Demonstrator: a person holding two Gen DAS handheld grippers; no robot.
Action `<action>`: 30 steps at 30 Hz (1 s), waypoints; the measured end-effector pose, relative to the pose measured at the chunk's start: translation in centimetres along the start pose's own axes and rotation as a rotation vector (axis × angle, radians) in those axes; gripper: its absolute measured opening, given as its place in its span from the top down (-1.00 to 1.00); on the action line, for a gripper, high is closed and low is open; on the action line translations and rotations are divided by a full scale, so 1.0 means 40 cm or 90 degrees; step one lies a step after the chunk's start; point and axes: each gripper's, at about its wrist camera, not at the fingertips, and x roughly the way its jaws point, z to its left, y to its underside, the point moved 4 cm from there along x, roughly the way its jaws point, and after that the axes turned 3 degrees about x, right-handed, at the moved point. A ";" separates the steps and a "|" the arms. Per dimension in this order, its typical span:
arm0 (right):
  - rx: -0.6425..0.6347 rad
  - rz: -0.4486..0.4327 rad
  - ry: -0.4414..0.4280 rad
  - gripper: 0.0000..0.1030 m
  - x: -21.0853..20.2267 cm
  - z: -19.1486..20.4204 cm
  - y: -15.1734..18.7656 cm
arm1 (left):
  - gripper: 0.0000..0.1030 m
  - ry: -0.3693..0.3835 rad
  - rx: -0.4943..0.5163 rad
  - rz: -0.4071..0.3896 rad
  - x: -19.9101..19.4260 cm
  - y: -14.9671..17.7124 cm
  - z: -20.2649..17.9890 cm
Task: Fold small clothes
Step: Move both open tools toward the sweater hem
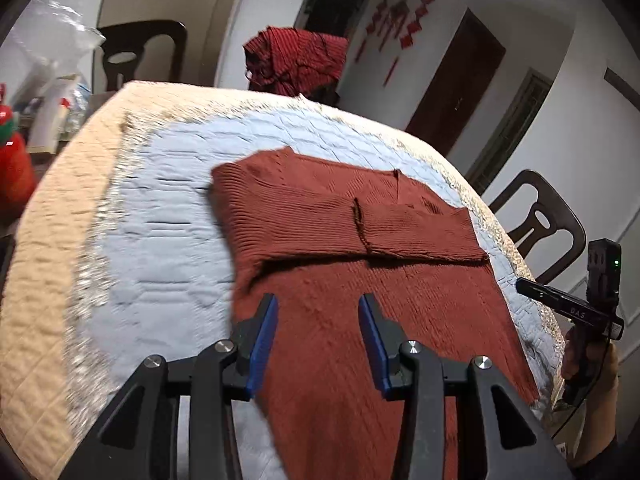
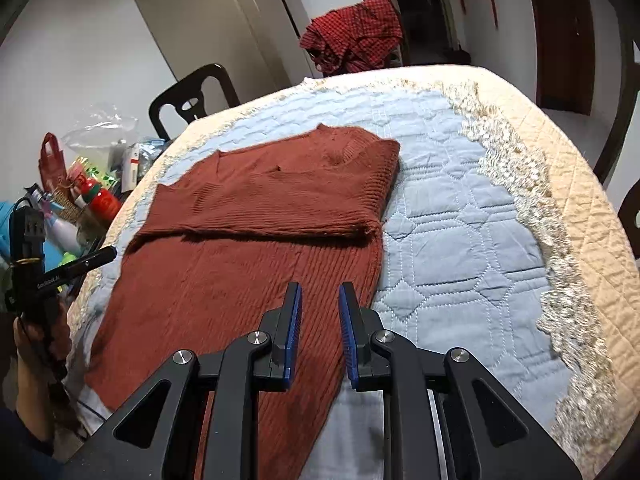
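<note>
A rust-brown knit sweater (image 1: pixel 360 264) lies flat on the blue quilted cover (image 1: pixel 160 208), both sleeves folded across its chest. It also shows in the right wrist view (image 2: pixel 256 232). My left gripper (image 1: pixel 318 300) hovers open and empty above the sweater's lower left part. My right gripper (image 2: pixel 320 288) is open a little and empty above the sweater's lower right edge. The right gripper's body shows at the right edge of the left wrist view (image 1: pixel 592 300); the left gripper's body shows at the left of the right wrist view (image 2: pixel 36 264).
A crumpled red checked garment (image 1: pixel 298 60) sits at the table's far edge, also in the right wrist view (image 2: pixel 356 34). Dark chairs (image 1: pixel 540 224) stand around the table. Bags and bottles (image 2: pixel 88 184) clutter a surface beside it. The cover has a beige lace border (image 2: pixel 560 216).
</note>
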 end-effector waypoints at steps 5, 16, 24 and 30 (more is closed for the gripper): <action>-0.025 -0.023 -0.007 0.30 -0.049 0.033 0.026 | -0.04 -0.010 0.000 -0.012 -0.042 0.042 -0.009; -0.014 0.013 -0.031 0.28 -0.050 0.062 0.160 | -0.07 0.005 -0.030 0.032 -0.048 0.179 -0.023; 0.042 0.023 -0.025 0.28 -0.082 0.021 0.247 | -0.08 -0.005 -0.038 0.040 -0.081 0.255 -0.036; 0.056 0.038 -0.072 0.28 -0.088 0.037 0.271 | -0.16 0.012 -0.050 0.042 -0.098 0.282 -0.063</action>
